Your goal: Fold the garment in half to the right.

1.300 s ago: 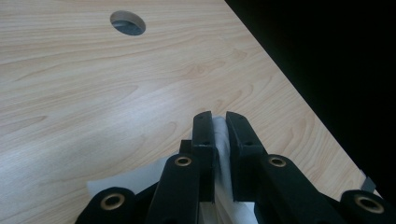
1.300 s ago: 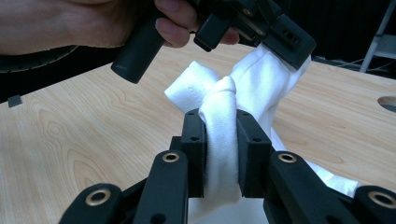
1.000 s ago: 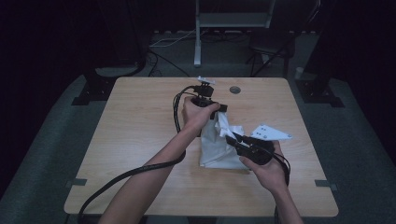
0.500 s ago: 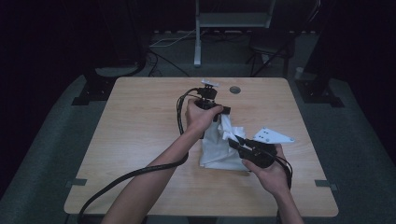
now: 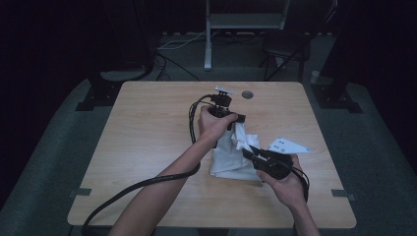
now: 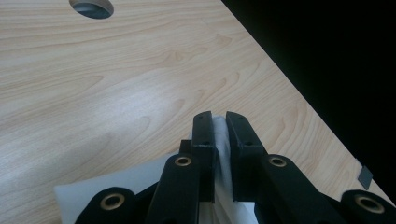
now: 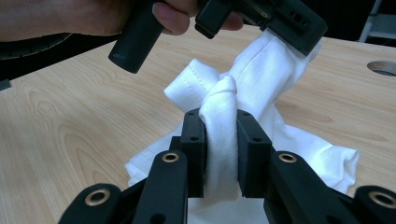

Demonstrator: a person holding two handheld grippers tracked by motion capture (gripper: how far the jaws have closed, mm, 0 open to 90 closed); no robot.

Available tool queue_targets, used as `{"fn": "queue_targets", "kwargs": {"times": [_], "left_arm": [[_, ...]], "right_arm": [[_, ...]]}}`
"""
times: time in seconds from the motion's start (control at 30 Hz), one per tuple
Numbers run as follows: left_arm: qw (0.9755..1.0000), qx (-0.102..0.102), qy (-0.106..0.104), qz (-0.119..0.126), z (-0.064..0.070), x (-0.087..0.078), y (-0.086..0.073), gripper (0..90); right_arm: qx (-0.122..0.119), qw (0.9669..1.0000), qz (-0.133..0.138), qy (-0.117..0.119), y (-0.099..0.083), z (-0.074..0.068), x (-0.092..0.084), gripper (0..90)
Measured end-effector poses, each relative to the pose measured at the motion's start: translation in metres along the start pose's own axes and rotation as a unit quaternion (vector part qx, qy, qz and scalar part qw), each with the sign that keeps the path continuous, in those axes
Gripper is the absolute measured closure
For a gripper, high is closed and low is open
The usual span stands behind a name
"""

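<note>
1. The left gripper [image 6: 219, 135] has its 2 jaws drawn narrow, pinching a thin fold of the white cloth [image 6: 222, 154] between the pads; in the left gripper view the fabric fills the slim gap and spreads out below the jaws.
2. The right gripper [image 7: 219, 154] clamps a thicker, rolled bunch of the same white cloth [image 7: 261, 84]; the roll stands up between its 2 pads and pokes out just above their tips.
3. From the right gripper's jaws, the cloth runs up and away to the left gripper [image 7: 280, 21], which grips its far end from above, so the fabric hangs taut and twisted between the 2 grippers.
4. A hemmed corner of the cloth juts out just beside the roll, on the left in the right gripper view.
5. In the high view, the rest of the cloth [image 5: 228, 157] lies crumpled on the table [image 5: 147, 128], its lower part touching the wood, directly between the left gripper [image 5: 236, 120] and the right gripper [image 5: 251, 155].
6. Relative to the cloth, a round hole [image 5: 247, 94] in the table sits beyond it, near the far edge.
</note>
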State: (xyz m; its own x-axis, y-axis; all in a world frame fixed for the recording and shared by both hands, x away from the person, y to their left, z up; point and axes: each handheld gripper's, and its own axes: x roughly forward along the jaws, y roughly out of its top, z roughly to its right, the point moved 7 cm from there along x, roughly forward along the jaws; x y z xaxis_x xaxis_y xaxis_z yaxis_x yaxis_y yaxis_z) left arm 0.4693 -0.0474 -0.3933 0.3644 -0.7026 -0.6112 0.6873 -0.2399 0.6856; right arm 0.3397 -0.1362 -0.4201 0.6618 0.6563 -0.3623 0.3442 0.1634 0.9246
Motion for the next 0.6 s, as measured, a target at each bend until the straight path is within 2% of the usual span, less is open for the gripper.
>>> {"fn": "queue_targets", "kwargs": {"times": [0.6], "left_arm": [[0.9999, 0.01, -0.006, -0.009, 0.005, 0.012, -0.007, 82.1]], "right_arm": [[0.007, 0.9999, -0.007, -0.004, -0.014, 0.004, -0.002, 75.6]]}}
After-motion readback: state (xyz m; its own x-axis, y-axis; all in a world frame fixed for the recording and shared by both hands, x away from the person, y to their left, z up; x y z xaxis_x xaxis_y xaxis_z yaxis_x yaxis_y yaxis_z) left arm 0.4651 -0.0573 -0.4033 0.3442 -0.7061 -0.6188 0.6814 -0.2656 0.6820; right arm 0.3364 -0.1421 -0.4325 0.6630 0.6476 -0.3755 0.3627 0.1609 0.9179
